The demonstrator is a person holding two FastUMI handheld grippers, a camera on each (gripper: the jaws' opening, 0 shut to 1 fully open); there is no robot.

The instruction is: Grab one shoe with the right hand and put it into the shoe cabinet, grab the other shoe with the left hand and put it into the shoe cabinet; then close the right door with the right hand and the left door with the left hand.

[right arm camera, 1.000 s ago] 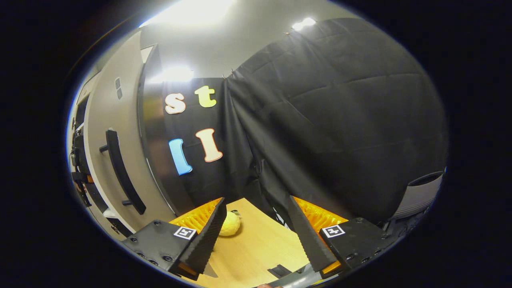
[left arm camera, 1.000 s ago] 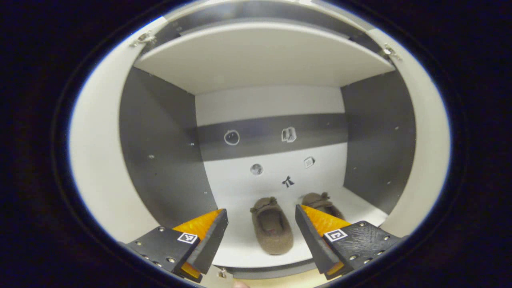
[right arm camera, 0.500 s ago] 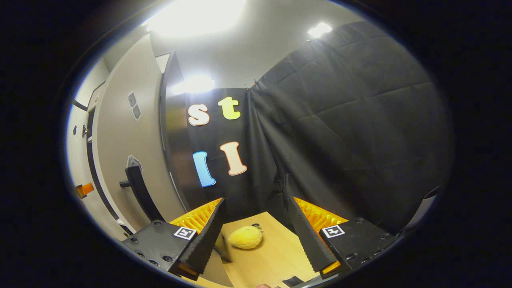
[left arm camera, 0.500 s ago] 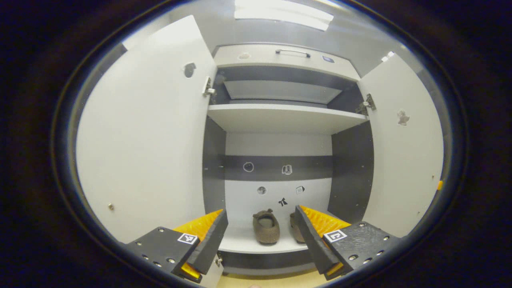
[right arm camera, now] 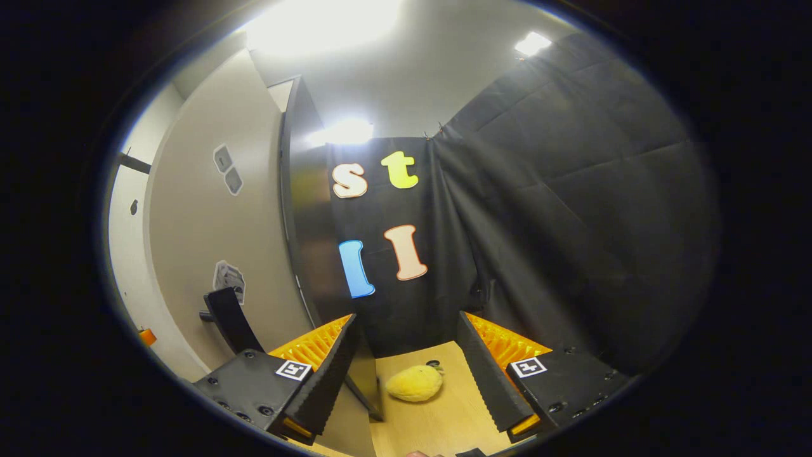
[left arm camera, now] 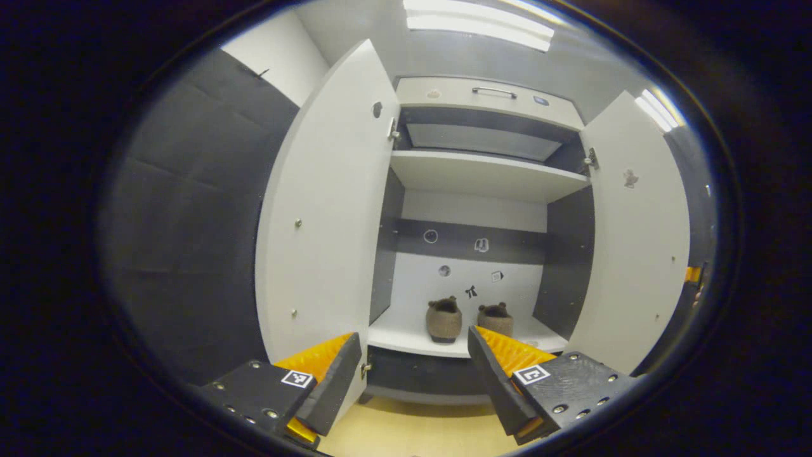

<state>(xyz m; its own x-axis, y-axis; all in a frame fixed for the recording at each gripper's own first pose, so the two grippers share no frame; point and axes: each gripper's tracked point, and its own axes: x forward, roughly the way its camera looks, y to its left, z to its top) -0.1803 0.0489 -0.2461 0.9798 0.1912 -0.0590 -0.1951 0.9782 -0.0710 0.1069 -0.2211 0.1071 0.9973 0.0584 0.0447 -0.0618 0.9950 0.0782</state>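
From my left gripper view, the shoe cabinet point(left arm camera: 485, 174) stands open, left door point(left arm camera: 323, 209) at nine o'clock and right door point(left arm camera: 634, 235) at three, both swung wide for loading. The two shoes point(left arm camera: 443, 319) sit side by side on the bottom shelf, so I judge only the doors remain. My left gripper point(left arm camera: 413, 374) hangs spread and empty; my right gripper point(right arm camera: 406, 374), also apart, faces the right door's outer handle point(right arm camera: 227, 319) at eight o'clock, with a yellow toy point(right arm camera: 415, 384) on the floor.

No text can be read; small stickers on the cabinet's back panel point(left arm camera: 469, 266) are too tiny to make out.
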